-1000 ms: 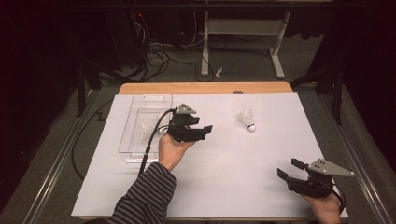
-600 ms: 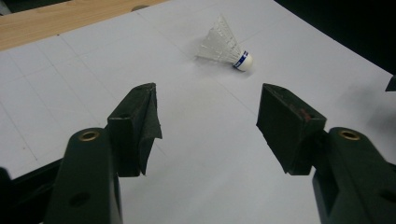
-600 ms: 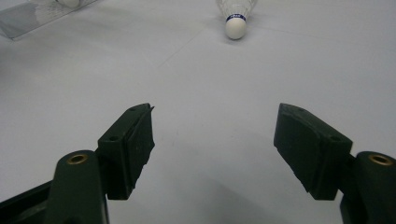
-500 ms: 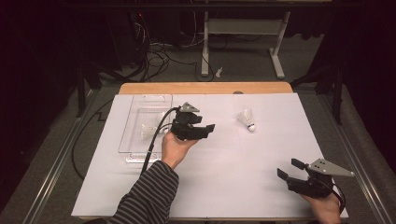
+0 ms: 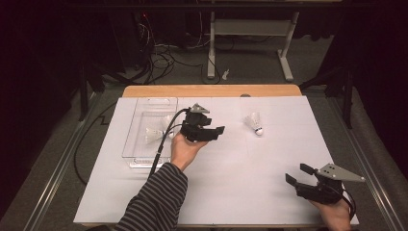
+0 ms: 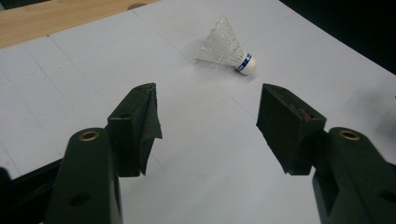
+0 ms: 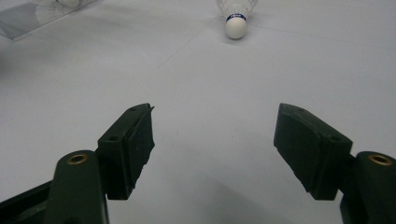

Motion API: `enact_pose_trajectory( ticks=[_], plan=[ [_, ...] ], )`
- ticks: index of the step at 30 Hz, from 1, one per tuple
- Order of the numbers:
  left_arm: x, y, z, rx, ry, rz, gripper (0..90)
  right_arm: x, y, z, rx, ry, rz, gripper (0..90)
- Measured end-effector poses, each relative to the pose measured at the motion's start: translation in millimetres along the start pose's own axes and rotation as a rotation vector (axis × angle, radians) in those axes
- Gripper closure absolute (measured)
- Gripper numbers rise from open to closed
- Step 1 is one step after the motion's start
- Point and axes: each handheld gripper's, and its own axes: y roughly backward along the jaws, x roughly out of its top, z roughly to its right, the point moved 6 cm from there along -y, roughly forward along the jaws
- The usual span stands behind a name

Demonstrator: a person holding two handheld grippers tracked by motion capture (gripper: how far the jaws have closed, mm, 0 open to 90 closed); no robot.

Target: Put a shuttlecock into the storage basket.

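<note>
High view: the left gripper (image 5: 219, 131) is held above the white sheet (image 5: 231, 192) on the tabletop (image 5: 211, 90), approx. at the sheet's middle-left, just right of a clear tray (image 5: 144, 156). Its jaws are spread wide w/ nothing between them, and are pointed right toward a shuttlecock (image 5: 253, 123) lying on the sheet, near but apart from the gripper. The shuttlecock's white cork is turned to the lower right, feathers to the upper left. A second shuttlecock (image 5: 155, 135) is seen lying inside the tray, cork to the right. A cable is trailed from the left gripper down along a striped sleeve (image 5: 156, 202).

The right gripper (image 5: 297, 174) is held low at the sheet's bottom-right corner, well apart from both shuttlecocks, jaws wide and empty, pointed left and up the sheet; a grey three-cornered plate sits on top of it.

Left gripper view: the gripper's (image 6: 208, 126) two black jaws are seen wide apart over bare sheet; the shuttlecock (image 6: 227, 48) is lying ahead, beyond the jaw tips and slightly right of centre, on its side w/ a blue band next to the cork. The wooden tabletop edge is visible at the upper left.

Right gripper view: the gripper (image 7: 213, 133) is likewise wide, nothing held. The shuttlecock (image 7: 236, 17) is seen far ahead, cork toward the camera; the tray's corner (image 7: 28, 18) appears at the upper left.
</note>
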Motion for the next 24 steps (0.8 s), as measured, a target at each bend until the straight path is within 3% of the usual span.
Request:
enact_pose_trajectory(
  ticks=[24],
  plan=[
    [15.5,-28.3,-0.2,-0.015,-0.004,-0.021,39.4,-0.3,-0.5,0.1,0.007,-0.005,-0.001,29.0]
  ],
)
